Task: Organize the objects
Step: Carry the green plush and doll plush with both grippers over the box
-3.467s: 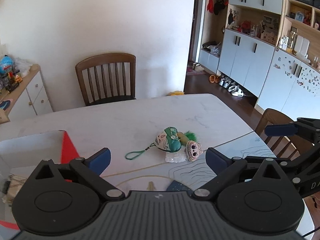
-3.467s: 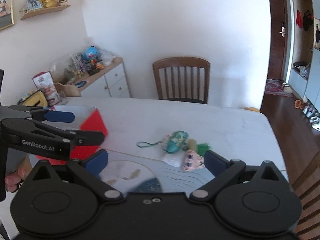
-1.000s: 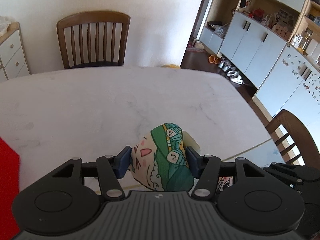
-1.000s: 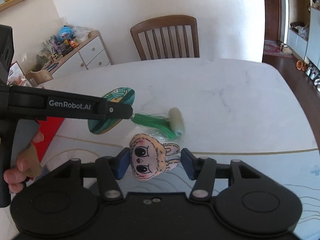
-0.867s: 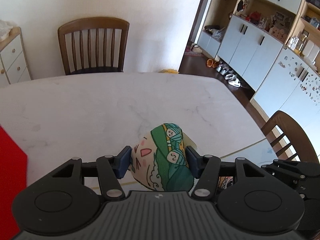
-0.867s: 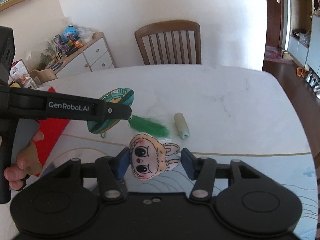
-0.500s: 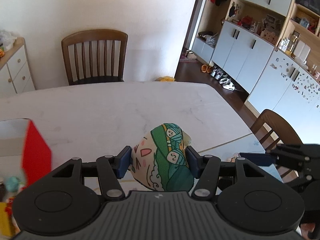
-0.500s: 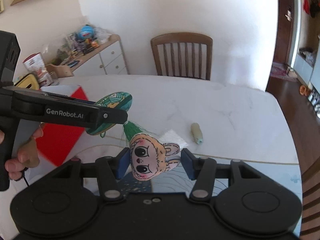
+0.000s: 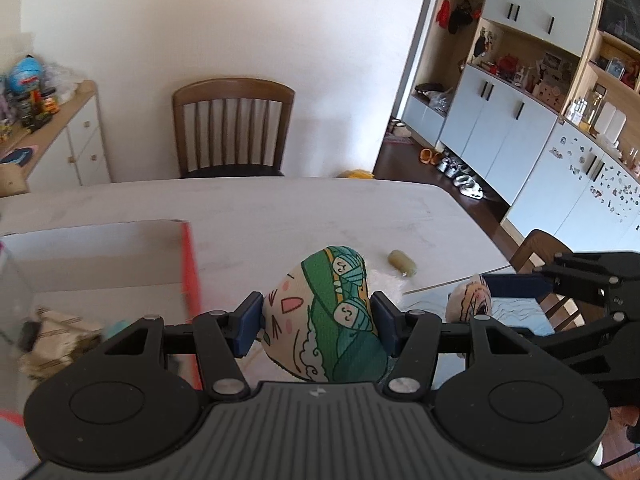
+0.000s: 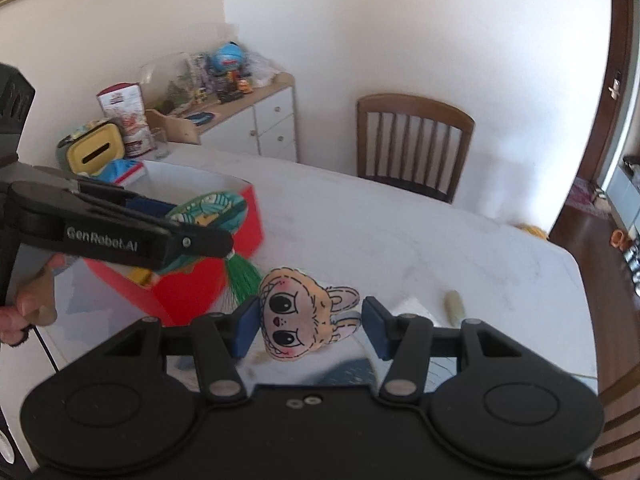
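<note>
Both charms have left the tabletop (image 9: pixel 280 216): left claw (image 9: pixel 318 322) grips the green pouch (image 9: pixel 332 312) near the red box (image 10: pixel 192 284), right claw (image 10: pixel 308 324) clamps the bunny face (image 10: pixel 300 320) (drop-offs likely next).

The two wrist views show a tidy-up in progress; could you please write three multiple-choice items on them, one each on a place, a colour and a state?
1. Where does the small pale green cylinder lie?
A. on the white marble table
B. in the box
C. on the chair

2. What colour is the outside of the open cardboard box?
A. blue
B. red
C. brown

3. What do the right tongs do?
A. stand open
B. grip the pink-and-tan bunny-face plush charm
C. grip a bottle

Key: 1 A, it lies on bare marble beyond the tongs; 2 B, its outer walls are red; 3 B, both pads press the charm's sides.
</note>
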Tool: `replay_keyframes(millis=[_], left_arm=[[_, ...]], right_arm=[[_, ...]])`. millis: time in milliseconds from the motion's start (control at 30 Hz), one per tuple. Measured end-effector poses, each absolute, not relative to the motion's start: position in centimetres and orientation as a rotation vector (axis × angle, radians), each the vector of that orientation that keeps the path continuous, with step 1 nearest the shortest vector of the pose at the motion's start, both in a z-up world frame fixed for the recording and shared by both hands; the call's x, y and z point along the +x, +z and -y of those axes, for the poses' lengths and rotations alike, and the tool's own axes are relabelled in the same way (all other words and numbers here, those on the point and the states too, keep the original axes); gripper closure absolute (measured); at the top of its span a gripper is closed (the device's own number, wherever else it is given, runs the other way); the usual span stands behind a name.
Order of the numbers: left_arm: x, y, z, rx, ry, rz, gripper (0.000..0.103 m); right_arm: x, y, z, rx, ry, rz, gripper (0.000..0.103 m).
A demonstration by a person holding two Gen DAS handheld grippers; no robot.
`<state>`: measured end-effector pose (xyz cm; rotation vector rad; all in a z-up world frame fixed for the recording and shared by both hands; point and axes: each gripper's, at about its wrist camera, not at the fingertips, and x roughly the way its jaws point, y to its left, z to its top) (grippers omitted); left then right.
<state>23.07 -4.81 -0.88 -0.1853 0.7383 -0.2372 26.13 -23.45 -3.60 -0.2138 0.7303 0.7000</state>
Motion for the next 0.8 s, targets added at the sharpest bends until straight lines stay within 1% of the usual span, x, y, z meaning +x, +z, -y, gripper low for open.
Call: replay_keyframes(millis=[367, 800], left_arm=[[19.1, -0.5, -3.3, -0.218, -0.192, -0.731, 0.045], [18.6, -1.6, -11.4, -0.19, -0.124, -0.728, 0.045]], right_arm=[[23.4, -1.8, 15.3, -0.224, 0.764, -0.698, 0.049], [22.6, -2.5, 6.0, -0.268, 0.791, -0.679, 0.049]])
